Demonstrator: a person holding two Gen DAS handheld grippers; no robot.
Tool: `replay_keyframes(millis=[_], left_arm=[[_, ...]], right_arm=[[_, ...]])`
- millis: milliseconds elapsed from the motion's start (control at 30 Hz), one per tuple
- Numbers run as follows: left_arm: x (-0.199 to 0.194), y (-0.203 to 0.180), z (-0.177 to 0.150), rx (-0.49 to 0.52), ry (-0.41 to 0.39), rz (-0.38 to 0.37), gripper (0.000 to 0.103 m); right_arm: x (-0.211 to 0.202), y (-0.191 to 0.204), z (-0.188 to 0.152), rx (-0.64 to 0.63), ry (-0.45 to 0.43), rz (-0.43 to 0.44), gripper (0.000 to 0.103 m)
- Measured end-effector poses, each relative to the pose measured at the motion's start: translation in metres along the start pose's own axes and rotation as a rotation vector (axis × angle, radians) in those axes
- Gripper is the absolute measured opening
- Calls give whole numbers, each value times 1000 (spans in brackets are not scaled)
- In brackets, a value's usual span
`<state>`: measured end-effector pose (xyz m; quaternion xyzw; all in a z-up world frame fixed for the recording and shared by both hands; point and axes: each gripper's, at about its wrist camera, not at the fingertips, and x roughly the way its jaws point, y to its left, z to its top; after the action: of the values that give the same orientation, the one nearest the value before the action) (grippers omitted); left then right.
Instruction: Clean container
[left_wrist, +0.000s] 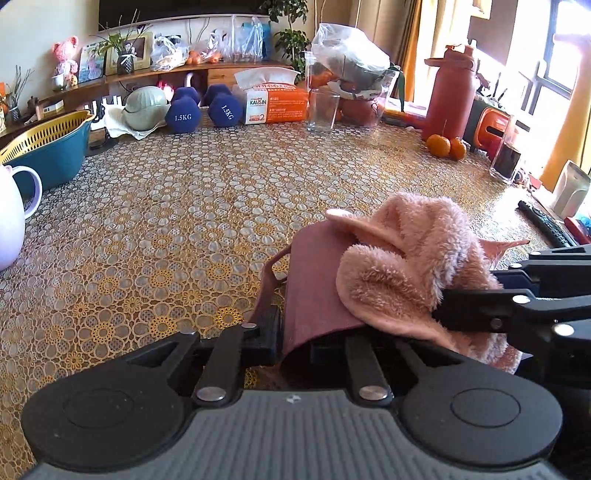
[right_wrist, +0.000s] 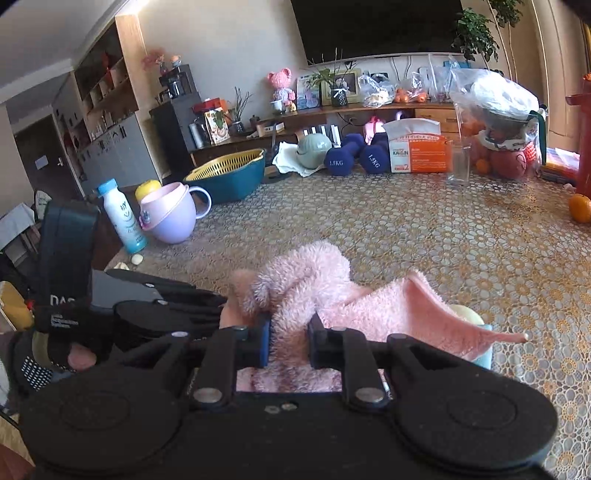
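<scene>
While both grippers are working close together over the patterned counter (left_wrist: 166, 221), the left gripper (left_wrist: 291, 336) is pinching the near wall of a dark pink container (left_wrist: 314, 280), jaws nearly together with only the thin wall between them. The container is sitting right at that gripper's tips, its strap or handle (left_wrist: 273, 273) looping out to the left. The right gripper (right_wrist: 288, 343) is clamping a fluffy pink cloth (right_wrist: 295, 280) in a narrow grip; the cloth is bunching up ahead of its fingers and trailing to its right. In the left wrist view the cloth is draping over the container's rim, just right of the left gripper.

Handling, as judged:
- Container looks light and thin-walled, perhaps pliable; a rim pinch is probably holding it well enough, though it could flex or twist under wiping pressure.
- Cloth is soft, limp and not slippery. A bunched fold is gripping better than a loose corner.
- Nothing here looks fragile.

A pale object (right_wrist: 465, 314) is showing under the cloth in the right wrist view; cannot tell what it is.
</scene>
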<state>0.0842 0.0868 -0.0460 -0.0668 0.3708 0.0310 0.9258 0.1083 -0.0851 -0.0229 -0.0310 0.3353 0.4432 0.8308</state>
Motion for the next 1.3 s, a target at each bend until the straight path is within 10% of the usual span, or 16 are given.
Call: replay_keyframes(millis=[600,1067,1300], left_arm=[[1,-5,-5,101,-17,12,14],[-11,-21,-11,255,-61,47,16],[-24,-46,-23,427,-137,101,62]], right_arm=[[74,-26,29,-93,80,-213,18],[21,-45,33,-45,0,-246,18],[6,-44,26,10,-18,-217,19]])
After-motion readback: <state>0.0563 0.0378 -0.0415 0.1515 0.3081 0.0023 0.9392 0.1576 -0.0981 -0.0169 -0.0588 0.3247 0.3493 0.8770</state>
